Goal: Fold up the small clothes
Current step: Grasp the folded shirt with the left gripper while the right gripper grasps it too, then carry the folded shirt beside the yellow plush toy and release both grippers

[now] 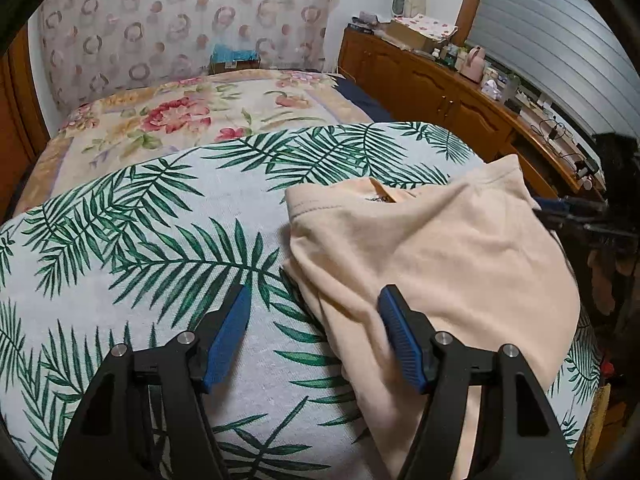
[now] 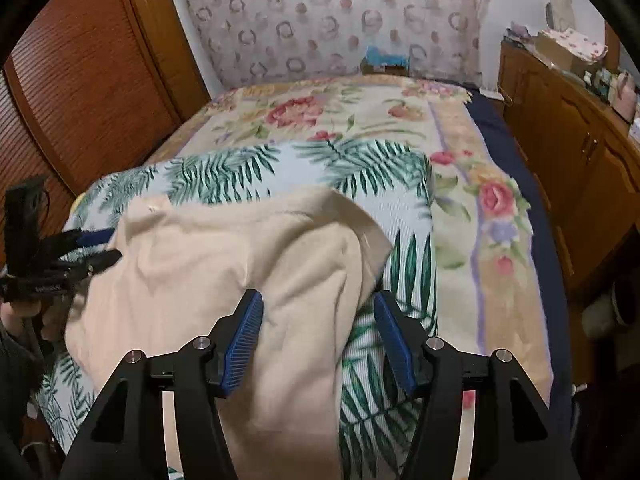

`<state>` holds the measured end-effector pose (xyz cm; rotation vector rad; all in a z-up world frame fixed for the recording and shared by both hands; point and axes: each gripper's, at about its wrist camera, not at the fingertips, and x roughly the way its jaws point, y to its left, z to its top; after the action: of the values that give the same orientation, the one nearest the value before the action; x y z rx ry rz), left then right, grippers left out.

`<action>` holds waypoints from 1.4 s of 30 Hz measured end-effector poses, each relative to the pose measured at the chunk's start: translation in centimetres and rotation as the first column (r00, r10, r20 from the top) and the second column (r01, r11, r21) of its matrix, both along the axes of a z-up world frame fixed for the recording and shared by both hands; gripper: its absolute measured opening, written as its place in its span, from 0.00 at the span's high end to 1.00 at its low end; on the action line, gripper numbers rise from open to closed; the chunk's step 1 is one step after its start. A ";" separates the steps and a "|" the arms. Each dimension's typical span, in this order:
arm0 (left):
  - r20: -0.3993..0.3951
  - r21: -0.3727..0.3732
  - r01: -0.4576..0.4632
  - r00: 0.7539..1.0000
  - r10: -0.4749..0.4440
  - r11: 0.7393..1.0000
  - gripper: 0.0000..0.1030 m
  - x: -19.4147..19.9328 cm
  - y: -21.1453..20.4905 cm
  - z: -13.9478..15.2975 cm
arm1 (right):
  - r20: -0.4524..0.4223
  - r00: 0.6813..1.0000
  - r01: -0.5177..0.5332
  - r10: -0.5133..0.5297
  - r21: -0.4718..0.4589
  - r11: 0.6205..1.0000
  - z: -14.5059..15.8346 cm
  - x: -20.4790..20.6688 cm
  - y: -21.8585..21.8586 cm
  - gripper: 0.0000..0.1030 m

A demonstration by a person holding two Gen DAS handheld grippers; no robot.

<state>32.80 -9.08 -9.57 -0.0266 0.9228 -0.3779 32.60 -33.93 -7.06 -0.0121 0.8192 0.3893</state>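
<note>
Both grippers, left [image 1: 314, 336] and right [image 2: 318, 334], gape, pinching nothing; loose peach garment [image 1: 440, 248] may slump unfolded.

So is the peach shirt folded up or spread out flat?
Folded, though loosely. The shirt lies doubled over on the leafy cloth, its hem turned back over the body, with rumpled layers showing along its near edge.
</note>
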 end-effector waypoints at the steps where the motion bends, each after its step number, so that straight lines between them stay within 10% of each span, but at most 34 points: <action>1: -0.001 -0.006 0.005 1.000 -0.005 1.000 0.44 0.0 -0.1 0.0 | -0.010 1.000 0.005 -0.005 0.000 1.000 -0.1 0.2 -0.1 0.40; 10: -0.033 -0.054 0.060 0.998 -0.062 0.997 0.74 0.3 -1.1 0.0 | -0.037 0.999 -0.006 0.007 0.028 1.000 0.0 0.9 0.2 0.37; 13: -0.049 -0.083 0.080 0.995 -0.085 0.993 0.89 0.2 -1.4 0.0 | -0.037 0.997 -0.064 0.065 0.033 0.997 -0.3 0.0 0.9 0.74; 27: 0.198 -0.233 0.107 0.978 -0.061 0.966 0.91 -7.6 3.4 9.8 | 0.222 0.961 -0.172 0.166 0.009 0.985 7.0 -4.4 5.2 0.87; 42: 0.292 -0.259 -0.230 0.907 0.303 0.938 0.91 -15.5 21.1 11.1 | 0.322 0.813 -0.483 0.486 -0.095 0.871 11.6 -0.4 24.6 0.87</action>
<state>17.29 12.03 1.54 -0.2836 0.5331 -0.2159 32.21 -9.38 4.50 -0.2963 0.4659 0.8452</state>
